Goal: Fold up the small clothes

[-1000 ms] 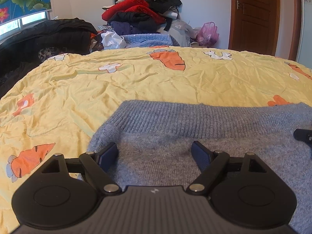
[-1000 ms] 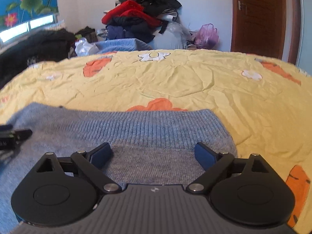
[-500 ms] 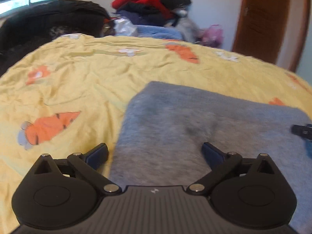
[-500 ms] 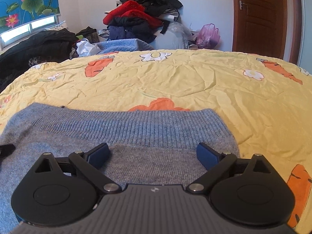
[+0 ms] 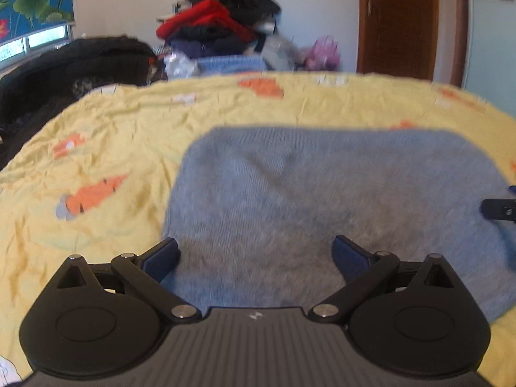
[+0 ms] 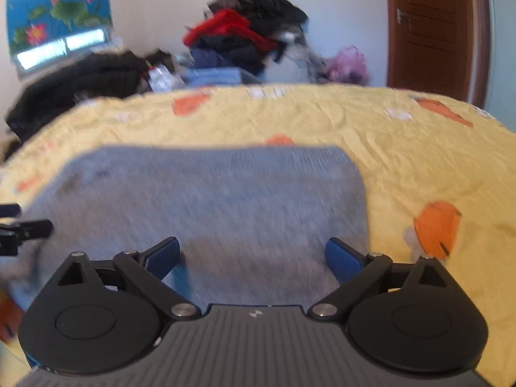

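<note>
A grey-blue sweater (image 5: pixel 325 200) lies flat on the bed (image 5: pixel 135 135), folded into a broad rectangle on the yellow carrot-print cover. Both pictures are blurred.

The left gripper (image 5: pixel 256 256) hangs over the sweater's near left part, jaws wide apart and having just been opening, with only the knit below them and nothing pinched. Its left pad sits at the sweater's left edge.

The right gripper (image 6: pixel 253 254) hangs over the sweater's near right part, jaws likewise wide apart, having opened a little more, gripping nothing. Its right pad is just inside the sweater's right edge.

Each gripper's tip shows at the side of the other's view, low over the sweater.

Beyond the sweater, past the far side of the bed, a clothes pile (image 5: pixel 222 29) stands against the wall, with a brown door (image 6: pixel 432 32) to its right.
</note>
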Available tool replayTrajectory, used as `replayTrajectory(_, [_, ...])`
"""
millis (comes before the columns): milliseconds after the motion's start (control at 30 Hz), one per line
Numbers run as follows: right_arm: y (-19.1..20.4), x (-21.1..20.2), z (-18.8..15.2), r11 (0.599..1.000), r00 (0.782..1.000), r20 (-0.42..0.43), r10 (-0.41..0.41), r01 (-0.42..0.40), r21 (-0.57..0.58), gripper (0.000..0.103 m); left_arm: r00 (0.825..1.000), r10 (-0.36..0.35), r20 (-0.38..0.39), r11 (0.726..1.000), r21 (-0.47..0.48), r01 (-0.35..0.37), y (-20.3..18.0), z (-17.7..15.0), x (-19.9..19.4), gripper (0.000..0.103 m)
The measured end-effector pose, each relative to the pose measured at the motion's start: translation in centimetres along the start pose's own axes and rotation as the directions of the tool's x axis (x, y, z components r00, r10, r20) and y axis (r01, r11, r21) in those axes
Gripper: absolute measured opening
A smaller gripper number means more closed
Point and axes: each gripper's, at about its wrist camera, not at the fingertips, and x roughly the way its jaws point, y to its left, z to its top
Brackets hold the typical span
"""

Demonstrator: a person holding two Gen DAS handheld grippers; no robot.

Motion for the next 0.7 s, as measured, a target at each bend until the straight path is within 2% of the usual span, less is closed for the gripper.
replayTrajectory(67, [0.2,-0.1,-0.7,1.0,1.0,0.021,-0.01,0.01,-0.019,0.098,1.0,-0.023,-0.011,0.999,-0.048,0.022,0.8,-0.1,0.2,0.103])
replayTrajectory(200, [0.7,-1.1,-0.6,0.999,0.999,-0.005,-0.038,0.038,0.008,0.098,1.0,0.012,-0.022,0.999,-0.05,-0.013,0.6,0.0,-1.7,0.102])
replayTrajectory(333, [1.9,-4.1,-1.8,1.0,1.0,-0.004,0.017,-0.017,0.011,0.098,0.998,-0.063,-0.001,0.997,-0.049,0.063,-0.5,-1.6,-4.9,0.102])
replayTrajectory(433, [3.2,-4.3,-3.1,0.999,0.998,-0.036,0.05,-0.05,-0.016,0.099,0.996,-0.075,-0.04,0.997,-0.005,0.075,-2.3,-3.3,-4.8,0.102])
replayTrajectory(467, [3.6,-3.9,-3.3,0.999,0.998,-0.054,0.043,-0.044,-0.031,0.099,0.998,-0.052,-0.047,0.999,0.011,0.053,-2.8,-3.7,-4.6,0.102])
replayTrajectory(533, [4.4,-4.0,-3.0,0.998,0.999,-0.045,0.018,-0.021,-0.065,0.096,0.999,-0.044,-0.022,0.998,0.037,0.045,-3.6,-3.6,-5.5,0.102])
replayTrajectory(600, [4.4,-4.7,-1.9,0.998,0.998,-0.022,0.056,-0.057,-0.041,0.098,0.997,-0.08,0.001,0.996,0.038,0.08,-3.8,-3.0,-6.2,0.102])
replayTrajectory(700, [4.3,-4.6,-0.6,0.998,0.998,-0.009,0.055,-0.055,-0.03,0.098,0.997,-0.079,0.008,0.996,0.05,0.079,-4.2,-2.5,-6.2,0.102])
